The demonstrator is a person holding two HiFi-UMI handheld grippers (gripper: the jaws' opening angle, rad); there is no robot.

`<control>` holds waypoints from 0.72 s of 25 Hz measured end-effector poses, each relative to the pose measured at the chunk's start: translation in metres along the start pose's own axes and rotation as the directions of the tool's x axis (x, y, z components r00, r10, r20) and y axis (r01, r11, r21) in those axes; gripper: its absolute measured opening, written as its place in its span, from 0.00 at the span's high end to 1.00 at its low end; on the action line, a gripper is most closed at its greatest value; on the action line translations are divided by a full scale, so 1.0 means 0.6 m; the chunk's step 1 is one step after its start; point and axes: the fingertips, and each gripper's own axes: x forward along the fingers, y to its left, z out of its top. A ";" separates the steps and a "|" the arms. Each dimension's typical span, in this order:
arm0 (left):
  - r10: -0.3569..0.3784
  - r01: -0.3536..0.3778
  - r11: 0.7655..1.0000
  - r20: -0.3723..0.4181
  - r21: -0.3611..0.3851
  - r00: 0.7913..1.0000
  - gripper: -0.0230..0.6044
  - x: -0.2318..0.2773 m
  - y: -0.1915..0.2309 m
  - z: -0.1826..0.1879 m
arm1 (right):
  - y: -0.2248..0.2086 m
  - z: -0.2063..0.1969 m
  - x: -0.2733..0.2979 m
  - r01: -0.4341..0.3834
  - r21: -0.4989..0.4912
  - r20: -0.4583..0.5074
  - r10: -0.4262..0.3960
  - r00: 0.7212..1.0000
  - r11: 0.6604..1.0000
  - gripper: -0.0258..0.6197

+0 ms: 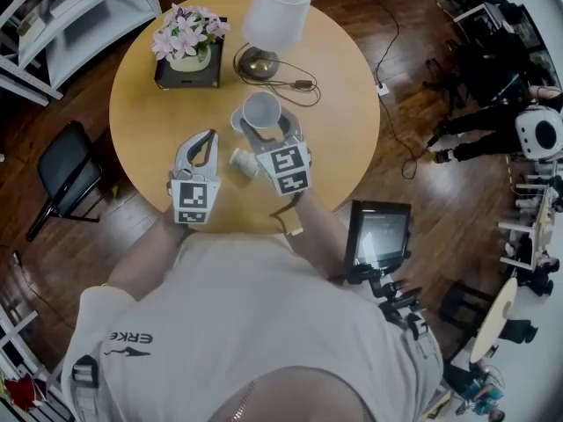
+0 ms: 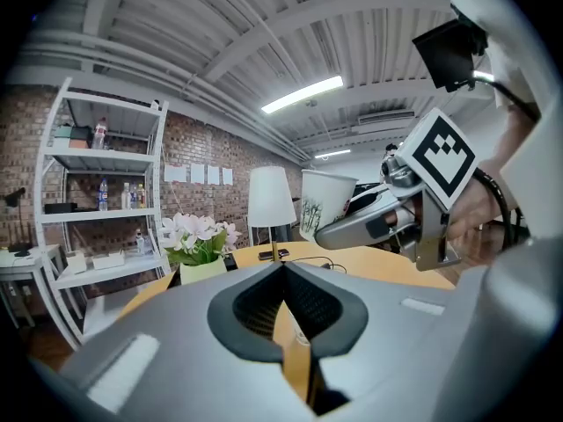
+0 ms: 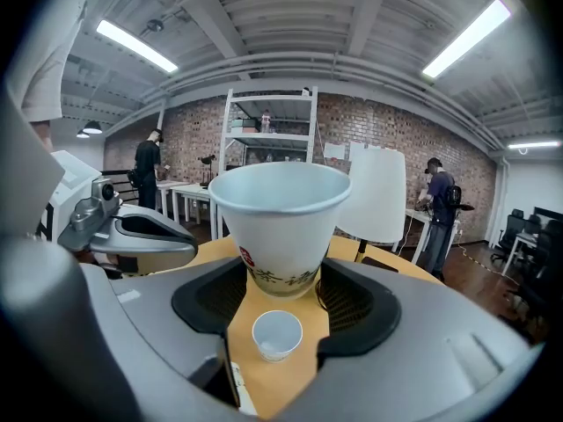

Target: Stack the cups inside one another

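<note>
**Right tongs** (image 3: 280, 280) are standing wide and gripping the large cup (image 3: 277, 209) by its lower wall, one pad on each side. The cup is sitting upright, mouth up, and appears to be hanging clear of the table (image 3: 290, 383). In the head view these tongs (image 1: 266, 132) are reaching away from the person, with the cup (image 1: 261, 110) at their tips.

**Left tongs** (image 2: 282, 269) are pressing fully together with nothing between them. In the head view the left tongs (image 1: 208, 143) are lying just beside the right pair, and their tips are falling short of the large cup.

**Small cup** (image 3: 277, 334) is resting on the table below the held cup, behind the right tips and between the lines of the two jaws. Seen from above, the small cup (image 1: 240, 160) is lying between the two pairs of tongs. Whether it is standing or lying on its side cannot be told.

**Beyond the tips**, a lamp (image 1: 275, 11) and a flower pot (image 1: 187, 40) are standing at the far side of the table, well apart from both cups.

**Step in hand (judged):** the right tongs are positioning the large cup as the outer shell. To do this well:
- The grip should stay light so the thin wall is not buckling.
- The mouth should stay level and open upward.
- The left tongs should open before approaching the small cup.
- The small cup should go in base first along the large cup's axis.
</note>
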 end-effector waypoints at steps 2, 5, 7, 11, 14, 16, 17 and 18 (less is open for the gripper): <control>-0.003 0.003 1.000 -0.017 0.004 1.000 0.96 0.003 0.006 -0.010 | -0.005 -0.016 0.011 0.000 0.002 -0.027 0.000 1.000 1.000 0.53; -0.004 0.004 1.000 -0.043 -0.008 0.999 0.96 0.012 0.010 -0.025 | -0.005 -0.036 0.024 -0.011 0.011 -0.063 0.012 0.998 1.000 0.53; -0.007 0.006 1.000 -0.055 -0.016 0.998 0.96 0.022 0.013 -0.032 | -0.005 -0.046 0.033 -0.019 0.017 -0.081 0.021 0.997 1.000 0.53; -0.016 0.014 0.999 -0.080 -0.030 0.997 0.96 0.049 0.014 -0.050 | -0.012 -0.068 0.056 -0.035 0.036 -0.110 0.039 0.993 0.999 0.53; -0.023 0.019 0.999 -0.108 -0.037 0.994 0.96 0.064 0.014 -0.066 | -0.008 -0.088 0.069 -0.052 0.058 -0.138 0.059 0.989 0.997 0.53; -0.024 0.019 0.999 -0.124 -0.045 0.992 0.96 0.073 0.015 -0.078 | -0.007 -0.103 0.078 -0.060 0.070 -0.155 0.070 0.985 0.996 0.53; -0.025 0.018 0.999 -0.133 -0.049 0.991 0.96 0.076 0.016 -0.085 | -0.006 -0.112 0.082 -0.064 0.075 -0.164 0.076 0.984 0.995 0.53; -0.025 0.017 0.998 -0.142 -0.054 0.990 0.96 0.079 0.016 -0.092 | -0.005 -0.121 0.085 -0.069 0.081 -0.173 0.082 0.982 0.994 0.53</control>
